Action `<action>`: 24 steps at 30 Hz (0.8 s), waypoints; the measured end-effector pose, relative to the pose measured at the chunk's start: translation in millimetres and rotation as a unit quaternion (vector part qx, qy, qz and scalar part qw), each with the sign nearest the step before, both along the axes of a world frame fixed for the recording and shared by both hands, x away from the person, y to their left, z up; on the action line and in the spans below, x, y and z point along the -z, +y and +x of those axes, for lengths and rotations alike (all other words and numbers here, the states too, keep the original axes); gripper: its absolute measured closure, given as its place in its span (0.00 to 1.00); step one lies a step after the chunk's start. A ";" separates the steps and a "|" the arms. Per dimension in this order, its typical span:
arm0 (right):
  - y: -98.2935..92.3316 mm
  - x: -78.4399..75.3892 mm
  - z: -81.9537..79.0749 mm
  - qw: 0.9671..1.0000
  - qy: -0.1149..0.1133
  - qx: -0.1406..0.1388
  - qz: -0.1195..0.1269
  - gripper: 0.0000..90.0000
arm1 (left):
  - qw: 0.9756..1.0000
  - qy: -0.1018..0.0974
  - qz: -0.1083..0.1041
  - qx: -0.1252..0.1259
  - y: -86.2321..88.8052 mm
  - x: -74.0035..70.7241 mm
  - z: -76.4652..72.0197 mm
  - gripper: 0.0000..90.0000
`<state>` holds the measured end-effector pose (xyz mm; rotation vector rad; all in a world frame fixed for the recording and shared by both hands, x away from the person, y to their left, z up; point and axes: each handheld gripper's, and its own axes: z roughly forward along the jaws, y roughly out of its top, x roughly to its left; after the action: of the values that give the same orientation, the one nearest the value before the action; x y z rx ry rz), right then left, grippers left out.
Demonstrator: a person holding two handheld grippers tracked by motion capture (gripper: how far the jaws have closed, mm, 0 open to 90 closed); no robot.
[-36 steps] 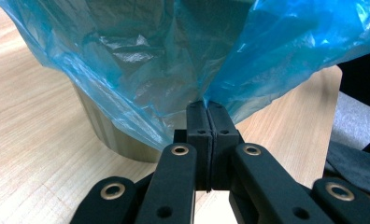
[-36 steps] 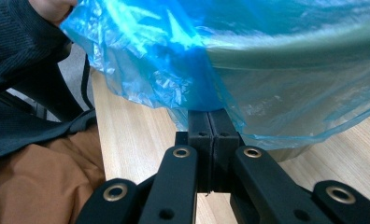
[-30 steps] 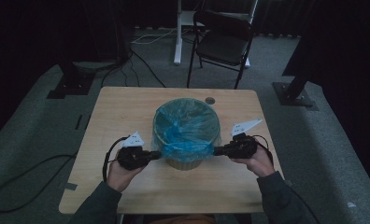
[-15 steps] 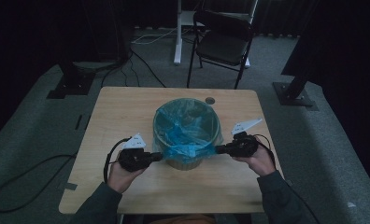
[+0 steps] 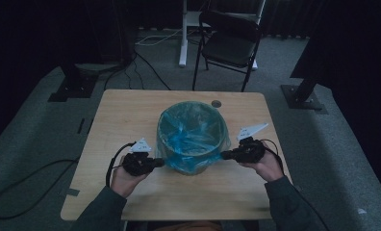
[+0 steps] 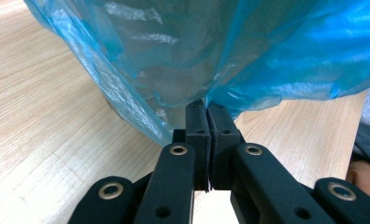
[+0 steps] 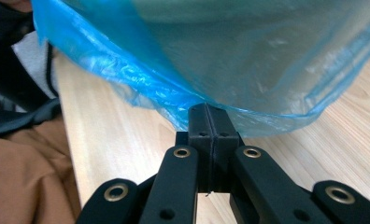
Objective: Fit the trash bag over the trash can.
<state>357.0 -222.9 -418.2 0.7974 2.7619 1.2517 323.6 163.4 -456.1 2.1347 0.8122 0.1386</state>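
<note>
Two grippers pinch the blue plastic bag [image 5: 191, 139] lining a bin [image 5: 194, 166] at the middle of the wooden table [image 5: 126, 115]. At the bin's eight o'clock, the left gripper [image 5: 160, 162] has its jaws clamped on the bag's hanging edge; at four o'clock, the right gripper [image 5: 223, 155] likewise grips the film, jaws fully pressed together.

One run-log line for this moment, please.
left gripper: shut on bag | right gripper: shut on bag | bin: on table
</note>
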 end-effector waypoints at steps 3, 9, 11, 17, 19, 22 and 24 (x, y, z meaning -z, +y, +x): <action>-7.2 5.3 2.7 1.000 0.006 0.017 -0.007 1.00 | 1.000 0.001 0.000 -0.002 0.4 1.1 0.5 0.97; -23.0 7.5 4.4 0.999 0.009 0.040 -0.006 1.00 | 1.000 0.005 -0.013 -0.022 11.7 0.4 3.4 0.96; -27.6 6.6 4.5 0.999 0.010 0.046 -0.004 1.00 | 0.999 0.008 -0.021 -0.027 16.6 -0.4 3.6 0.95; -32.8 5.5 3.4 0.999 0.006 0.052 -0.004 1.00 | 0.998 0.004 -0.056 -0.038 28.1 -7.1 0.1 0.84; -33.8 4.3 3.4 0.999 0.003 0.053 -0.002 0.97 | 0.997 0.001 -0.071 -0.043 32.8 -10.4 -1.2 0.79; -36.7 -0.6 1.7 0.999 -0.007 0.050 0.011 0.84 | 0.994 -0.011 -0.095 -0.043 39.3 -16.7 -4.4 0.73; -39.3 -5.8 -0.4 0.999 -0.016 0.046 0.024 0.75 | 0.994 -0.022 -0.102 -0.040 41.1 -21.3 -6.8 0.69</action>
<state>356.5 -262.2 -412.3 0.8900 2.6464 1.3072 316.8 204.4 -434.8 1.9033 0.8493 0.1385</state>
